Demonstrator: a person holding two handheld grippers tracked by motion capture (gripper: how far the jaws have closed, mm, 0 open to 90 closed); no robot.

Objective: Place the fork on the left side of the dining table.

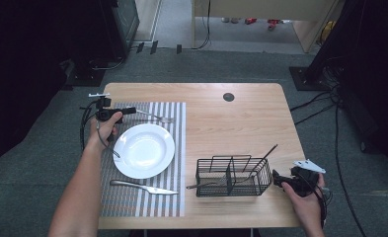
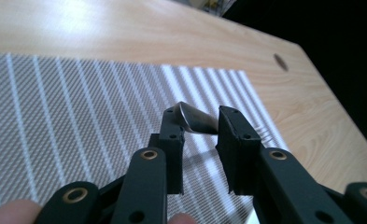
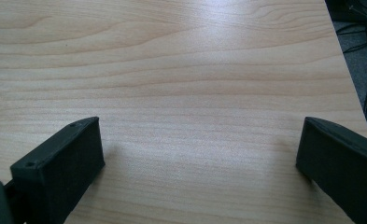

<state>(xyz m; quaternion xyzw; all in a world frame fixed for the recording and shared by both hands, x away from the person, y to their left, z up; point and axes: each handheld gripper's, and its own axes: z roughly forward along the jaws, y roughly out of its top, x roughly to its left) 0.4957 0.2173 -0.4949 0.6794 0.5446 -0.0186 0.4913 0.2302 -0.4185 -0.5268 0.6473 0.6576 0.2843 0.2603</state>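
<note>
The left gripper (image 2: 200, 123) has its jaws drawn close around the handle of a fork (image 2: 197, 119) — gripping it, as far as the close view shows — over the striped placemat (image 2: 78, 121), beyond the white plate (image 1: 143, 149). The right gripper (image 3: 197, 154) hangs wide open above bare table (image 3: 195, 70), just right of the wire caddy (image 1: 233, 177). A knife (image 1: 143, 186) lies on the placemat's near side.
</note>
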